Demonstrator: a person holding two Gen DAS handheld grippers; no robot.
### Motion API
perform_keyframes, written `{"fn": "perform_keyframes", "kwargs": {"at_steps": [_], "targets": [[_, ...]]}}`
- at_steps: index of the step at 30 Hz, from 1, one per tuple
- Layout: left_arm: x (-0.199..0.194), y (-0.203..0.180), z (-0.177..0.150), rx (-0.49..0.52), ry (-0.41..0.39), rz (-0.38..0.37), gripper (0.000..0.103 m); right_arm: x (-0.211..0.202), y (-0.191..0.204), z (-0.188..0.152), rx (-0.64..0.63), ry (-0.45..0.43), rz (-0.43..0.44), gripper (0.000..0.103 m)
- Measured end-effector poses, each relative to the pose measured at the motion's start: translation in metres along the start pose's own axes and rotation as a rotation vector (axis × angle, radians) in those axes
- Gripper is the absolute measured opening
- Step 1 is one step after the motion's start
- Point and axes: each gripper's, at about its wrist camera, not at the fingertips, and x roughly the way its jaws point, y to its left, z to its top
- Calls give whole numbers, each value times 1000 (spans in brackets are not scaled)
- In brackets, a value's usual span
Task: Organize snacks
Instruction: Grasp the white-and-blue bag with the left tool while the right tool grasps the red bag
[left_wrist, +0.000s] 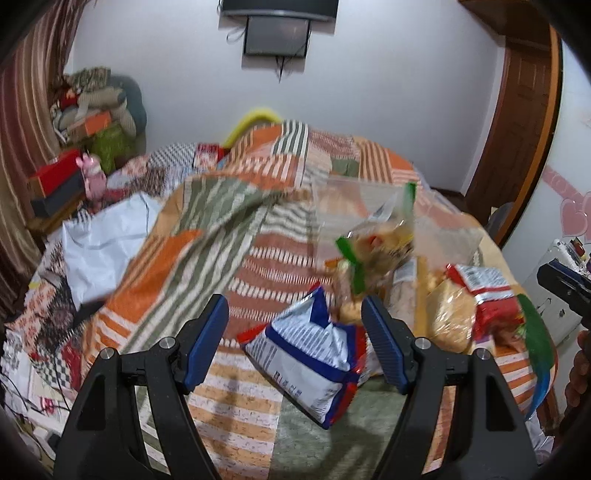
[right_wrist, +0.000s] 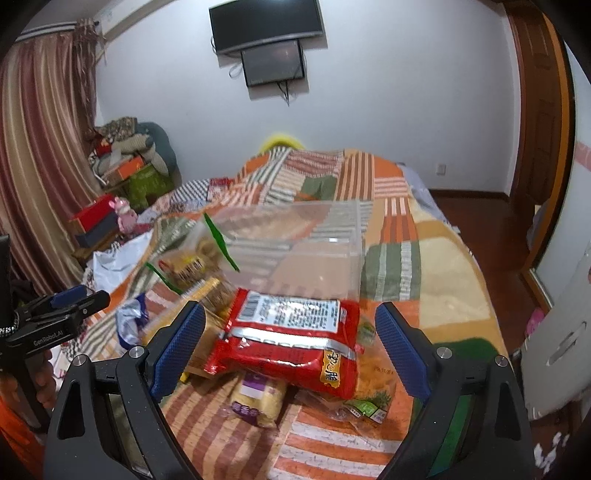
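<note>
Several snack packets lie in a pile on a patchwork bedspread (left_wrist: 221, 236). In the left wrist view a blue and white bag (left_wrist: 310, 354) lies between my open left gripper's (left_wrist: 295, 339) fingers, untouched. Behind it stand a clear packet with green edges (left_wrist: 376, 240) and a red packet (left_wrist: 487, 295). In the right wrist view a red packet (right_wrist: 288, 339) lies on top of the pile between my open right gripper's (right_wrist: 291, 347) fingers. A clear plastic box (right_wrist: 295, 243) stands behind it. The left gripper also shows in the right wrist view (right_wrist: 74, 299).
A white plastic bag (left_wrist: 103, 240) lies on the bed's left side. Boxes and bedding are stacked by the curtain at the left (left_wrist: 92, 122). A wooden door (right_wrist: 535, 110) and dark floor are to the right. A white appliance (right_wrist: 561, 339) stands close on the right.
</note>
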Motion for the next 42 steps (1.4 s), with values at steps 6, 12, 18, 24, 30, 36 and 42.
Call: {"fn": "perform_keyframes", "kwargs": {"at_steps": [6, 12, 18, 24, 30, 36, 42], "targets": [[25, 2, -8, -12, 71, -11, 74, 23, -4, -5, 10, 80, 0, 93], [50, 5, -15, -28, 134, 5, 79, 44, -3, -8, 19, 143, 3, 95], [60, 13, -22, -72, 146, -5, 92, 56, 0, -11, 23, 184, 14, 103], [69, 18, -22, -115, 171, -44, 95, 63, 6, -10, -20, 201, -6, 103], [78, 17, -22, -150, 196, -75, 95, 70, 9, -9, -39, 211, -18, 103], [85, 15, -21, -159, 209, -92, 94, 69, 10, -9, -48, 205, -13, 100], [80, 8, -18, -128, 189, -135, 67, 69, 9, -11, -18, 213, 50, 82]]}}
